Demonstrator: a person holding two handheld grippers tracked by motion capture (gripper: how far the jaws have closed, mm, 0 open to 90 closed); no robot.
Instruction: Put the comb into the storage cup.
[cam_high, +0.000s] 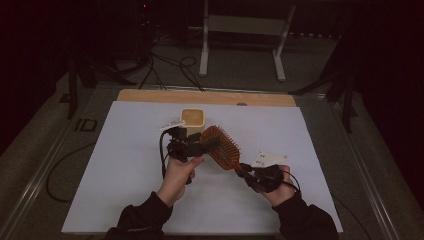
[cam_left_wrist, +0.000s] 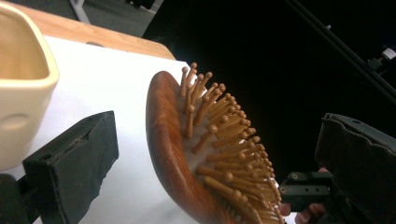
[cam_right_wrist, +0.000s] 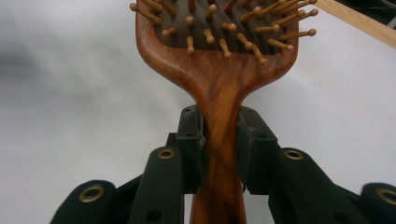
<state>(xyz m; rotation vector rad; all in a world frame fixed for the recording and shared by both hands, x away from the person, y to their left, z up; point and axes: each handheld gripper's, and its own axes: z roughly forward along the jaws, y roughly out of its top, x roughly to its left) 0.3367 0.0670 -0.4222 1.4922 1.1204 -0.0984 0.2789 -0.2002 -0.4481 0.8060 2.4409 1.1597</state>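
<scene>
A wooden paddle hairbrush (cam_high: 220, 146) with wooden pins is held up over the white mat. My right gripper (cam_high: 246, 171) is shut on its handle (cam_right_wrist: 219, 154), with both pads (cam_right_wrist: 192, 135) pressed against the neck just below the head. My left gripper (cam_high: 205, 144) is at the brush head from the left. In the left gripper view the jaws stand wide apart, with the brush head (cam_left_wrist: 170, 149) between them and a gap on each side. A cream cup (cam_high: 193, 118) stands upright just behind the left gripper and fills the left edge as the cup (cam_left_wrist: 21, 88) in the left gripper view.
The white mat (cam_high: 125, 165) covers the table, and a wooden board edge (cam_high: 150, 95) shows at the back. On the floor beyond are a white metal stand (cam_high: 240, 30) and cables (cam_high: 170, 70). The right hand (cam_left_wrist: 303, 212) and its gripper show past the brush.
</scene>
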